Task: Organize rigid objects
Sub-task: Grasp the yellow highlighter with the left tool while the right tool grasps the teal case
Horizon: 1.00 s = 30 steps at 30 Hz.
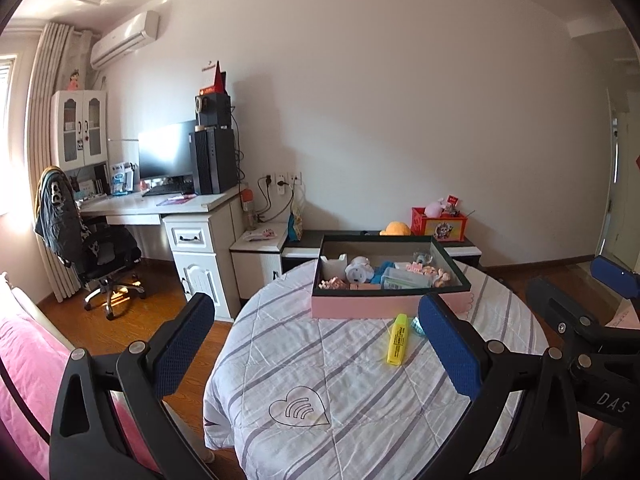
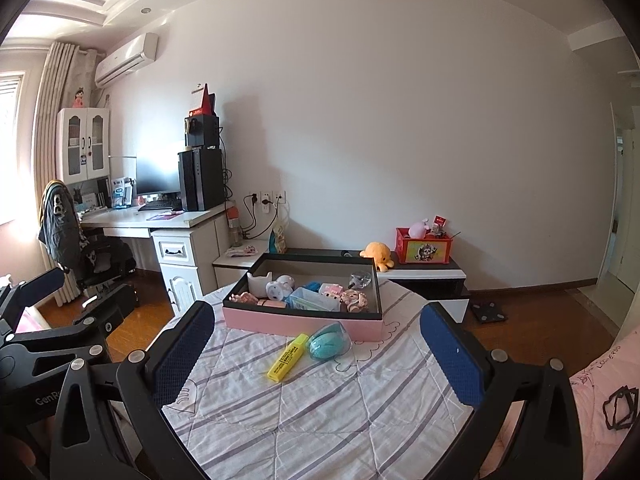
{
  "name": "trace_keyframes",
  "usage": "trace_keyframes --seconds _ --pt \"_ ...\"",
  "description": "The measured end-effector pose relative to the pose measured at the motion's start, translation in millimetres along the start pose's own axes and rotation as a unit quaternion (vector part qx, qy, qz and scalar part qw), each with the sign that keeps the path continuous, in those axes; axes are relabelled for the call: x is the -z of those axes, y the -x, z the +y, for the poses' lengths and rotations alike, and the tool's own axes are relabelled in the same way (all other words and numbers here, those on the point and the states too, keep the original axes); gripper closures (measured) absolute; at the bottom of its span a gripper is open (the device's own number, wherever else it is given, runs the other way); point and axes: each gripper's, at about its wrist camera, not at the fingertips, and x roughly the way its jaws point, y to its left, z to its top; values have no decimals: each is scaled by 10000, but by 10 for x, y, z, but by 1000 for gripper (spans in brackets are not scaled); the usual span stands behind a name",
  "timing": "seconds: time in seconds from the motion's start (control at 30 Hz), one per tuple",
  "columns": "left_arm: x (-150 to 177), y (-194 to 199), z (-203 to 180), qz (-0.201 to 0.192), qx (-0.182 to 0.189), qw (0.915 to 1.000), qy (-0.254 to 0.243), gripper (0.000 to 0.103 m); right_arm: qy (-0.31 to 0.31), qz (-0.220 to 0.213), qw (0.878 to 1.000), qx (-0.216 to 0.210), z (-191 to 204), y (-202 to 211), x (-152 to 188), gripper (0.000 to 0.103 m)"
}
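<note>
Both grippers hover wide open and empty over the striped quilted table [image 2: 320, 420], two strays not yet boxed.

Left gripper [image 1: 316, 340] holds nothing; ahead lies the yellow plastic highlighter pen [image 2: 289, 357], just beside it the teal egg-shaped case [image 2: 327, 343], both in front of the pink black-rimmed cardboard box [image 2: 300, 322], already crowded with small toys. Right gripper [image 2: 316, 356], spread too: that rounded case could squirt free, or land atop the clutter.

Grippers: two, left gripper [image 1: 316, 344] and right gripper [image 2: 318, 354]
Pink boxes: one pink box [image 2: 300, 322]
Yellow highlighters: one yellow highlighter [image 2: 287, 357]
Teal oval cases: one teal oval case [image 2: 326, 346]
Round tables: one round table [image 2: 320, 412]
</note>
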Motion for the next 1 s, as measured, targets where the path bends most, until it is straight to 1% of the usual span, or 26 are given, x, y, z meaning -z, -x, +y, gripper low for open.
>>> trace_keyframes --seconds 0.27,0.4,0.47,0.57,0.7,0.87,0.93,1.0 --pt "301 -694 72 825 19 9966 -30 0 -26 768 9970 -63 13 -669 266 0" --pt "444 -1034 157 1240 132 9921 123 0 -83 1241 9921 -179 12 -1080 443 0" --pt "507 -1194 152 1456 223 9890 131 0 -96 1427 9897 -106 -20 -1269 511 0" --pt "566 -1383 76 1651 311 9858 75 0 -165 1650 9861 52 -134 -1536 594 0" --pt "613 -1591 -40 1818 450 9823 3 0 -193 1987 9796 216 -289 -1907 665 0" --pt "604 -1861 -185 1995 543 9783 -112 0 -240 2474 9686 61 -387 -2394 756 0" --pt "596 -1975 -248 2082 547 9764 -188 0 -192 2595 9655 40 -393 -2537 782 0" --pt "596 -2066 -300 2132 575 9750 -245 0 -136 2686 9631 -74 -378 -2654 795 0"
